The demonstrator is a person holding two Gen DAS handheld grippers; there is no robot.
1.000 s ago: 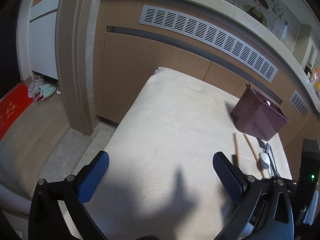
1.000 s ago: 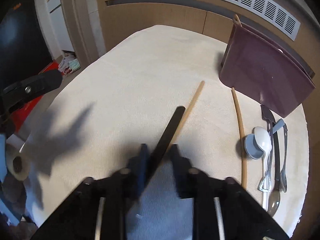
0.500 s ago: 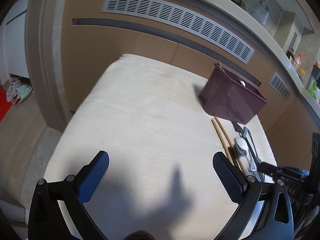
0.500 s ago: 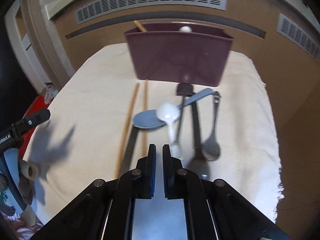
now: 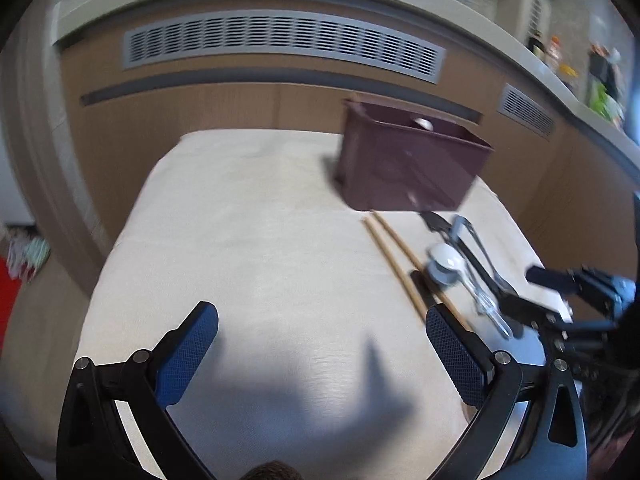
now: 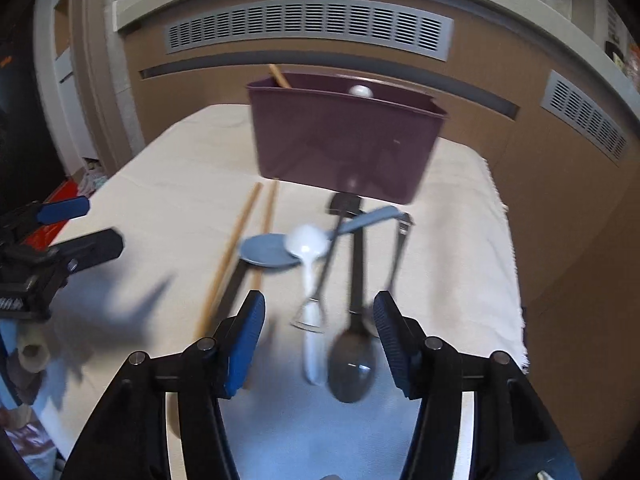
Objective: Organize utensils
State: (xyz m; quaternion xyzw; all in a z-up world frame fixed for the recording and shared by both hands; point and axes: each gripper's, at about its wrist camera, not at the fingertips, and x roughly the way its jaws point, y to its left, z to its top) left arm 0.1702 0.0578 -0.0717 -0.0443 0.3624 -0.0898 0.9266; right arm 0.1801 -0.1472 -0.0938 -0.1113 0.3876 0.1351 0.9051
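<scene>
The right tongs are opening over a white spoon and dark spoon, seemingly touching neither, while the left tongs gape empty beside them.

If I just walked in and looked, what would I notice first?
Probably the dark purple bin standing at the far side of the cloth-covered table, with a chopstick and a white spoon poking out of its top. Right in front of it lies a jumble of spoons and a fork, with two wooden chopsticks beside them. The right gripper hangs over the jumble, its jaws opening and pressing on nothing.
</scene>
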